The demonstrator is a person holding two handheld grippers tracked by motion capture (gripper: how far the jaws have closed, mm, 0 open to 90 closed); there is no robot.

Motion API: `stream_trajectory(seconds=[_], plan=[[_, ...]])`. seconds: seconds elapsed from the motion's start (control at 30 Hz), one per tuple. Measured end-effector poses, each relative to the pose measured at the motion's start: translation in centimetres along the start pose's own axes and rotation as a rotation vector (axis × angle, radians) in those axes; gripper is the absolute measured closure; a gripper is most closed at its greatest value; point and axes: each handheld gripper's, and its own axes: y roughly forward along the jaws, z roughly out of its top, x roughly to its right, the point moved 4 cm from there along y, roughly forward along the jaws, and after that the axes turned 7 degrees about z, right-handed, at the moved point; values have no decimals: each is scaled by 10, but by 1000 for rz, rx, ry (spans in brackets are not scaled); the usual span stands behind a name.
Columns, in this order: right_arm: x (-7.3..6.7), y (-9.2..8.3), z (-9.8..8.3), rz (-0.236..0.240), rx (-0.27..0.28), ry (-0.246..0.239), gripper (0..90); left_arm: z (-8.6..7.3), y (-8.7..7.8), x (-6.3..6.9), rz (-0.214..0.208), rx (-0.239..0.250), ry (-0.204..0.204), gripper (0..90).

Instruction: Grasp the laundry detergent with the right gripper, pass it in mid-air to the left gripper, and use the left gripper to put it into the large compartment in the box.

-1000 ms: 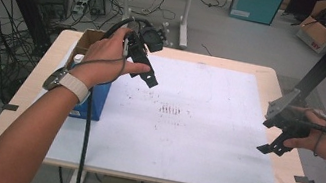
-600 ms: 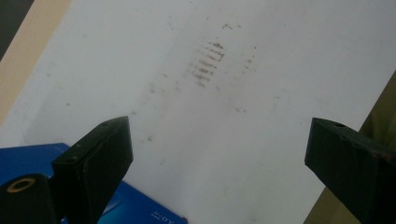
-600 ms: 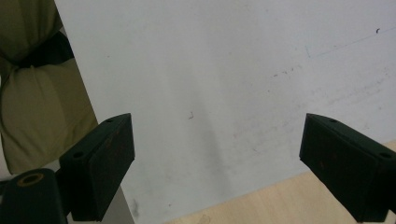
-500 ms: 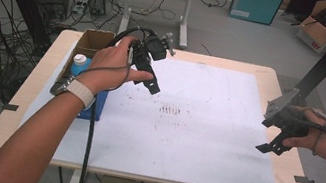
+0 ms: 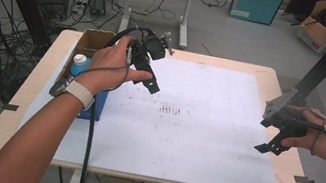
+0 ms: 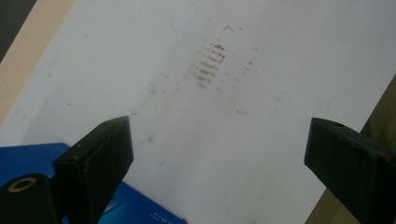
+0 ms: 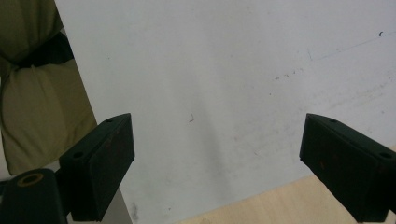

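Both grippers hang with fingers wide, holding nothing: left gripper (image 5: 146,73) beside the blue box (image 5: 97,105) and bottle (image 5: 79,62) at the counter's left; a careless reach could topple the bottle

Left tongs (image 5: 151,85) and right tongs (image 5: 268,143) both gape, empty.

our left gripper (image 5: 147,71) has drifted a little toward the far side of the table (image 5: 23,92) and sits slightly farther from the blue box (image 5: 98,103) than a second ago, its jaws wide with nothing between them. the wrist has slid along with it over the box.
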Motion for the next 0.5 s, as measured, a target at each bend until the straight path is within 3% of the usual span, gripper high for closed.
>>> stream_trajectory(seconds=[0.5], plan=[[-1, 0, -3, -2, 1, 3, 101, 0, 1, 0, 1, -3, -4, 86]])
